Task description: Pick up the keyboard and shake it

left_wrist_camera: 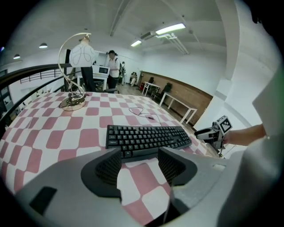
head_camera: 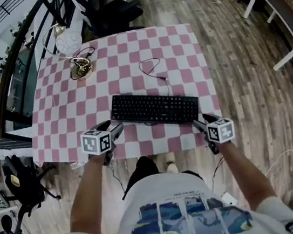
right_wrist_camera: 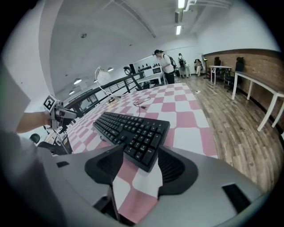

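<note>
A black keyboard [head_camera: 153, 108] lies flat on the pink-and-white checked table [head_camera: 59, 116], its cable [head_camera: 153, 70] curling away behind it. My left gripper [head_camera: 114, 130] is open just short of the keyboard's near left corner; in the left gripper view the keyboard [left_wrist_camera: 146, 138] sits beyond the empty jaws of that gripper [left_wrist_camera: 140, 164]. My right gripper [head_camera: 198, 125] is open at the near right corner. In the right gripper view the keyboard's corner [right_wrist_camera: 146, 155] reaches in between the jaws of the gripper [right_wrist_camera: 140, 167], and the pads do not press on it.
A brass-based desk ornament with a curved arm and white globe [head_camera: 81, 69] stands at the table's far left. Black office chairs [head_camera: 112, 12] are behind the table. White desks [head_camera: 279, 17] line the right wall over wooden floor. People [left_wrist_camera: 113, 66] stand far back.
</note>
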